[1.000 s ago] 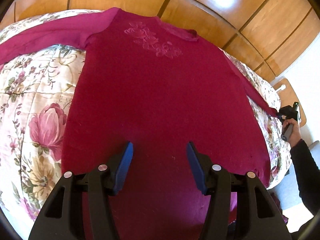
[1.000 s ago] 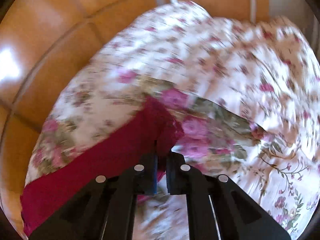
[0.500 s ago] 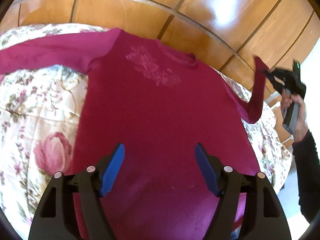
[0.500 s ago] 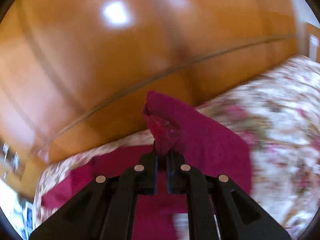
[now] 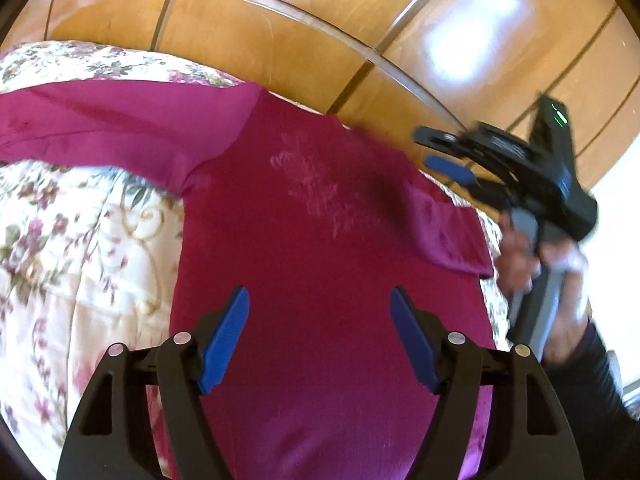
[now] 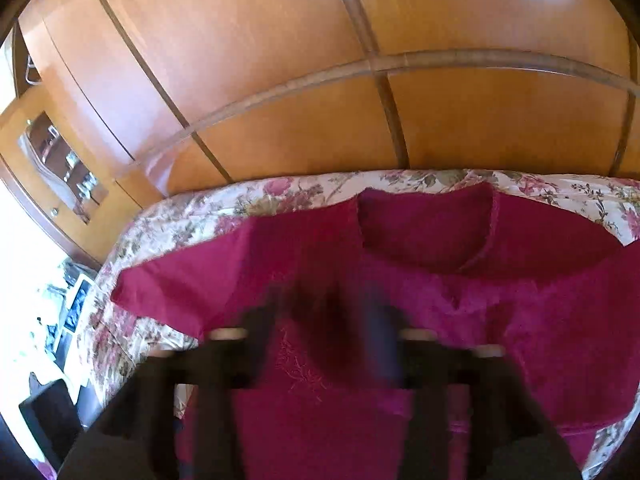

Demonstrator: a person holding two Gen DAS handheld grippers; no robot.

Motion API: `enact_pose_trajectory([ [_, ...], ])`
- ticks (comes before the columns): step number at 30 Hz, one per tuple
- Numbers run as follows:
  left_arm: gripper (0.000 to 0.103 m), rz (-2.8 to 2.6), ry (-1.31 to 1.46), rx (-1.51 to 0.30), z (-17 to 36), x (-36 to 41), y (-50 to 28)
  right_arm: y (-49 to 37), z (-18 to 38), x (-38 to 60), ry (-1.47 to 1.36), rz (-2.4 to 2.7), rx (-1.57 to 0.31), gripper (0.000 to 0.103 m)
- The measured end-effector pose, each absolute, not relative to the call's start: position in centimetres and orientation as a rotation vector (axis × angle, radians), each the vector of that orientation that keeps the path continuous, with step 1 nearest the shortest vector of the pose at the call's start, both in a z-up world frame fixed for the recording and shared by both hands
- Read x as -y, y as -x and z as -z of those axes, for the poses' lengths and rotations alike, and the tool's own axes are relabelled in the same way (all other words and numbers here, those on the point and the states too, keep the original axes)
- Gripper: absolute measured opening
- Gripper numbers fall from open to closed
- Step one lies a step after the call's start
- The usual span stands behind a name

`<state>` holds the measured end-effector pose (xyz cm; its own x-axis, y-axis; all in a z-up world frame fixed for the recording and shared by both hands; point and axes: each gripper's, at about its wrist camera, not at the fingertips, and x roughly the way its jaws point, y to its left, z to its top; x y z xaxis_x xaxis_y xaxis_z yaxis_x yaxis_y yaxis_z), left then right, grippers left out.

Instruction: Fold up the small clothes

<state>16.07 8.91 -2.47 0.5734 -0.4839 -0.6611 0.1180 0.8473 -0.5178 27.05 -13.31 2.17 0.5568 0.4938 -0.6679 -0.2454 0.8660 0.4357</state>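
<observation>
A magenta long-sleeved sweater point(image 5: 304, 264) lies flat on a floral bedspread point(image 5: 80, 264), neck toward the wooden wardrobe. Its left sleeve point(image 5: 100, 128) stretches out to the left. Its right sleeve point(image 5: 448, 224) lies folded in over the right shoulder. My left gripper point(image 5: 320, 332) is open and empty, hovering over the lower body of the sweater. My right gripper point(image 5: 444, 152) shows in the left wrist view above the folded sleeve, jaws apart and empty. In the right wrist view it point(image 6: 324, 344) is motion-blurred over the sweater's chest point(image 6: 440, 300).
A wooden wardrobe point(image 5: 320, 28) stands right behind the bed. The bed's edge point(image 6: 112, 320) drops off at the left of the right wrist view, with a small table and clutter point(image 6: 68, 320) beyond it. A hand holds the right gripper's handle point(image 5: 536, 280).
The right gripper carried the right sleeve cuff up and across onto the sweater's shoulder, then opened and let it go. The left gripper drew back slightly and opened wider.
</observation>
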Motion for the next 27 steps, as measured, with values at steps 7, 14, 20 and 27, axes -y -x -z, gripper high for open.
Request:
enact_pose_trajectory([
  [7,0.066,0.393,0.454,-0.906,2.5,-7.5,-20.7,-20.6,-0.6,21.6,-0.348,-0.276,-0.841,0.078],
  [14,0.066,0.38,0.391,-0.969,3.4,-3.3,-26.0,-15.2,5.8,25.9,-0.246,-0.058,-0.96,0.1],
  [20,0.066,0.381,0.429,-1.045,4.8,-0.8,-29.6,-14.0,8.1,26.1,-0.286,-0.012,-0.918,0.101],
  [27,0.066,0.343,0.479,-0.993,5.0,0.1,-31.2,-14.1,8.6,26.2,-0.282,-0.013,-0.917,0.101],
])
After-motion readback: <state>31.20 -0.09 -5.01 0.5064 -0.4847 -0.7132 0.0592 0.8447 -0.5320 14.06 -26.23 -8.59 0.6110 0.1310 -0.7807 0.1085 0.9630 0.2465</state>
